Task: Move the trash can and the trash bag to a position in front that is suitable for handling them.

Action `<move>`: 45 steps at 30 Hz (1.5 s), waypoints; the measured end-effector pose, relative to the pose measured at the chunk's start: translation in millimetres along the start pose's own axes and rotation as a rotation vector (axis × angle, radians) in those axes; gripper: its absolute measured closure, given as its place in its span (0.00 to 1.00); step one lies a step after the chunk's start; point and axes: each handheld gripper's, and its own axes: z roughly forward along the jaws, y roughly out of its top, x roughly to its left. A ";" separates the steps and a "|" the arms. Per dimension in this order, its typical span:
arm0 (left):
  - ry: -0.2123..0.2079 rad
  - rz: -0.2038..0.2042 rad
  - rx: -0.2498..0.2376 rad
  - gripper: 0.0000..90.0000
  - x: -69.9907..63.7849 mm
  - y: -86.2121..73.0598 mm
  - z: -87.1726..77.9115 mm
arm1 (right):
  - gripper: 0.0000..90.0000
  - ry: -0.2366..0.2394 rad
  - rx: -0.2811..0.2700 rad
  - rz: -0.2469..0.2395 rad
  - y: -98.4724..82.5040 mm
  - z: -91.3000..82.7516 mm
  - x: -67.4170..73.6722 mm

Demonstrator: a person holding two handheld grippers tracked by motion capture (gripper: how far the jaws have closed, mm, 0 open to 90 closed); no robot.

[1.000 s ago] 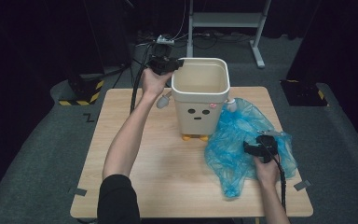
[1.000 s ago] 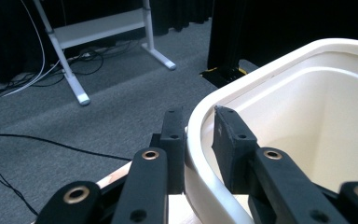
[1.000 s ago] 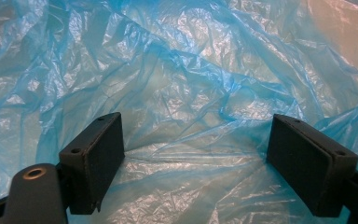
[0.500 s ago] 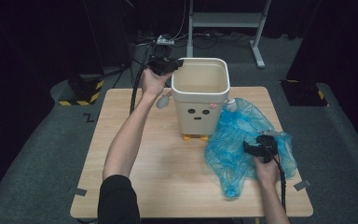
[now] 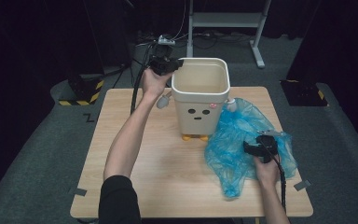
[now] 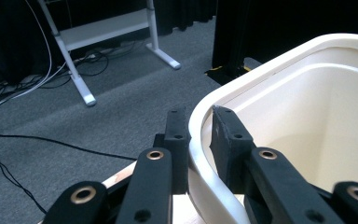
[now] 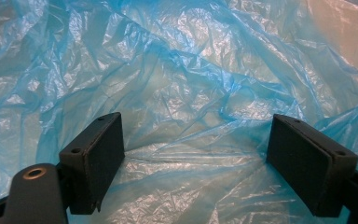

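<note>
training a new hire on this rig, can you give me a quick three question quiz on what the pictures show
1. True or false: the left claw is closed on the rim of the cream bin.
2. What lies under the right claw? A) a folded towel B) a blue plastic bag C) a cardboard box
3. How do the right claw's jaws stand, and do they grip anything?

Key
1. True: one jaw is outside the rim, the other inside.
2. B: the blue plastic bag is spread on the wooden table, right of the bin.
3. Wide open over the crumpled bag, gripping nothing.
</note>
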 end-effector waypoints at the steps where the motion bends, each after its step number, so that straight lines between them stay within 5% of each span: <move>1: 0.000 -0.001 0.001 0.86 -0.1 0.1 0.0 | 0.21 0.000 -0.001 -0.001 0.0 0.0 -0.1; 45: 0.029 -0.032 0.026 0.86 -4.7 5.0 -5.9 | 0.21 0.000 0.000 0.000 0.0 0.0 0.0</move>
